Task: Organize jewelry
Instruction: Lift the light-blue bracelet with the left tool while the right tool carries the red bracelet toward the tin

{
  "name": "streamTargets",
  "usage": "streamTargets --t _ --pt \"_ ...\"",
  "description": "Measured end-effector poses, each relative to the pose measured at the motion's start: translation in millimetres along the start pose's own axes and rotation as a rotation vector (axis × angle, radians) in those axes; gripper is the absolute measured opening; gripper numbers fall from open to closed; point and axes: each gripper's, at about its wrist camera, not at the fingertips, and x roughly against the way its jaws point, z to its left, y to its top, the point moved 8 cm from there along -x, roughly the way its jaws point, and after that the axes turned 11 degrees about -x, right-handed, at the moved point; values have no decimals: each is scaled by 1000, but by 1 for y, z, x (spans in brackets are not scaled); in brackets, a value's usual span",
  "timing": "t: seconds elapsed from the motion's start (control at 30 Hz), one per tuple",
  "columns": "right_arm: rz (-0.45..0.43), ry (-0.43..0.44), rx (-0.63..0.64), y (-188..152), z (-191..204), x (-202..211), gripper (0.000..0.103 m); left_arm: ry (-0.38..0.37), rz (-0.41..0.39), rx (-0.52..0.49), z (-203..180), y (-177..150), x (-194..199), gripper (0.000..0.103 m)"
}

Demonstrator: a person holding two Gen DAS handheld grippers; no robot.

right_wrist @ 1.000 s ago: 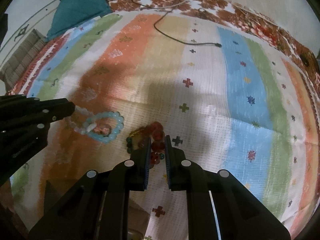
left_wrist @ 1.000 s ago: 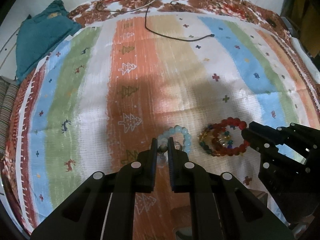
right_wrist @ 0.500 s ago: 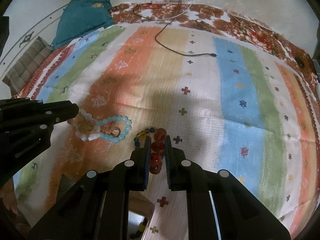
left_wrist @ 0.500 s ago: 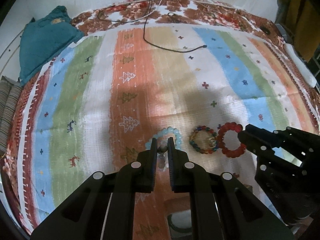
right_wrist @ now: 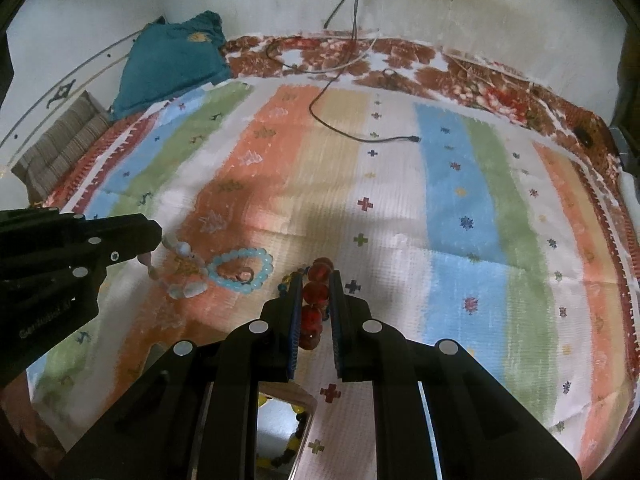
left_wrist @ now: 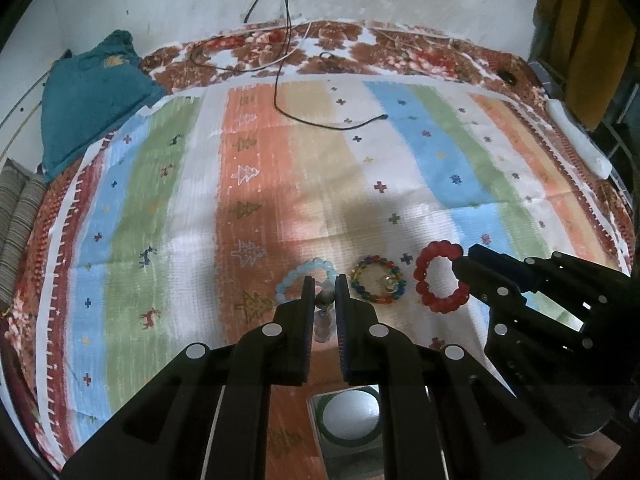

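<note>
Beads sat pinched in both tools. Nearest the left wrist camera, the left hand-held gripper point(left_wrist: 325, 294) had its jaws drawn almost together on a string of pale, clear beads point(left_wrist: 322, 322), with a dark round bead caught between the tips. In the right wrist view that pale strand point(right_wrist: 181, 270) ran from the left tool's tip across the cloth and lay touching a light blue bracelet point(right_wrist: 240, 270), which sat flat on an orange stripe. The right hand-held gripper point(right_wrist: 316, 280) was clamped on a red bead bracelet point(right_wrist: 314, 306); three large red beads showed in a row between its pads. From the left wrist camera the same red bracelet point(left_wrist: 440, 276) appeared as an open ring held at its right side by the right tool's tip. Between the blue and the red bracelets lay a multicoloured bead bracelet point(left_wrist: 378, 284) with gold links, close to both but apart from each. At the bottom edge of each view, under the tools, part of a small box point(right_wrist: 284, 432) showed; its contents were too dim to make out. All of it rested on a striped blanket point(left_wrist: 440, 152) covering a bed. Farther off, a black cable point(left_wrist: 320, 120) trailed across the stripes, and a teal cloth point(left_wrist: 88, 96) sat bunched at the far left corner against the pale wall point(right_wrist: 480, 12).
</note>
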Motion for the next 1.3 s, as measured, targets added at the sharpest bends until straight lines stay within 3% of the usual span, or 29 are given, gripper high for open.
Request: streamTargets --t 1.3 --pt "-69 70 30 -48 21 68 14 -20 -96 -27 -33 -48 62 10"
